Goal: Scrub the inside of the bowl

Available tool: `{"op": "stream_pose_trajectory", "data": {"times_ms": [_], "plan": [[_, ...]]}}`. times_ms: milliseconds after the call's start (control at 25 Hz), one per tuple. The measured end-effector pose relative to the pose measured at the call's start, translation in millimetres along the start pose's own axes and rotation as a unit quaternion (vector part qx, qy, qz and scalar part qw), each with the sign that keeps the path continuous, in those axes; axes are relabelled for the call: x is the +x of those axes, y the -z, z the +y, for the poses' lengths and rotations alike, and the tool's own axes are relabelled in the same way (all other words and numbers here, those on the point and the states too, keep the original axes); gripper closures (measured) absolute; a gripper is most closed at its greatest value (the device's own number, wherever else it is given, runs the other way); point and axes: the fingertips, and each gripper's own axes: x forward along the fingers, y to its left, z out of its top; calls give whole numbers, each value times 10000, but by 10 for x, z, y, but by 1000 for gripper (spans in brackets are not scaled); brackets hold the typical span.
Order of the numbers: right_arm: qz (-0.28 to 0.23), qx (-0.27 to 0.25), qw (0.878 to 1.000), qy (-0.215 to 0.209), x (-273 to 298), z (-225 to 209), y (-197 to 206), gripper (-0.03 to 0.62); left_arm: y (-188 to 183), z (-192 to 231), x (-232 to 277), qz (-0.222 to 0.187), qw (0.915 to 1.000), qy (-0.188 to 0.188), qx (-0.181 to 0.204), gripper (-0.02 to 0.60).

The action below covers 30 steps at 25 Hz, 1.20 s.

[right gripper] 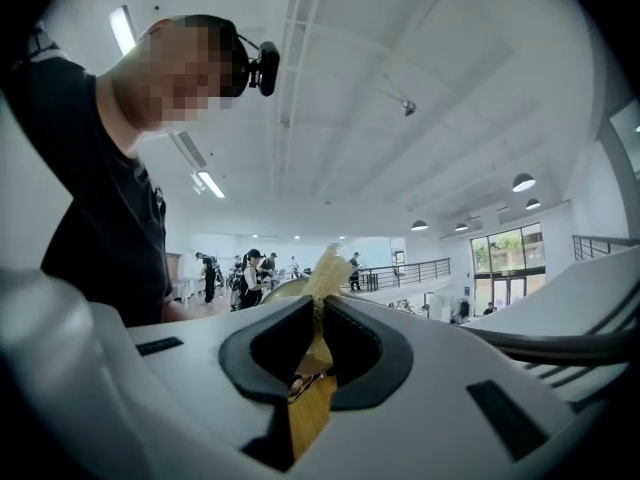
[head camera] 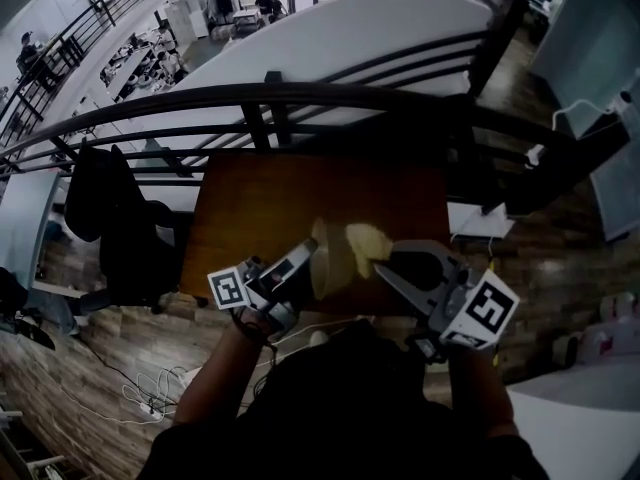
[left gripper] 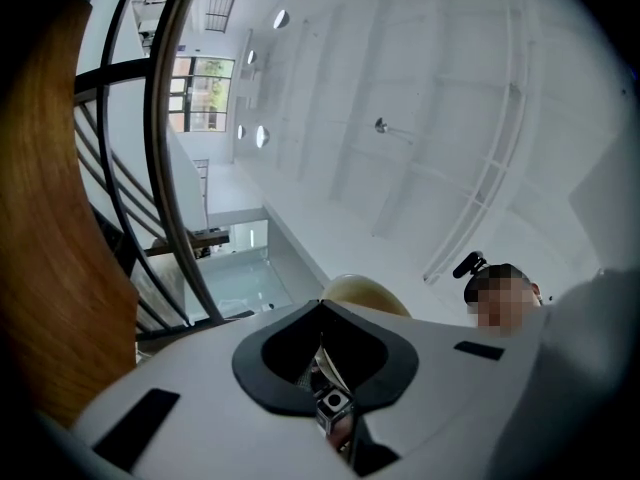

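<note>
Pinching the bowl (head camera: 335, 264): left tongs (head camera: 311, 253)

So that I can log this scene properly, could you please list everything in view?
bowl: one, pale cream, held up over the table's near edge
sponge: one, yellow, just right of the bowl
table: one, brown wood, below both
railing: one, black, beyond the table
office chair: one, black, left of the table
cables: several, mostly white, floor at lower left
left hand-held gripper: one, grey, shut on the bowl's rim
right hand-held gripper: one, grey, shut on the sponge
</note>
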Motion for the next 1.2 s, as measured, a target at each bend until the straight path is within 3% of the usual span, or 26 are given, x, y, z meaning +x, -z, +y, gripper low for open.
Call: {"op": "stream_pose_trajectory", "data": {"times_ms": [120,280,520,680,960,1200], "plan": [[77,10,9998,199,47,-98,123,553,97,-151,59,150,9995,238,156,578],[121,346,9991,200,130,-103,278,553,63,-229,115,-9,9990,398,215,577],[163,417,9987,-249,163,154,346,553,-133,-111,76,-337,9989,131,294,577],[-13,535,9978,-401,113,243,197,553,-123,-47,57,-293,9992,13,289,577],[-70,303,9995,-106,84,11,103,553,-15,-139,170,-77,9995,272,155,577],[18,422,9991,-7,118,-28,216,553,-85,-208,180,-183,9991,327,190,577]]}}
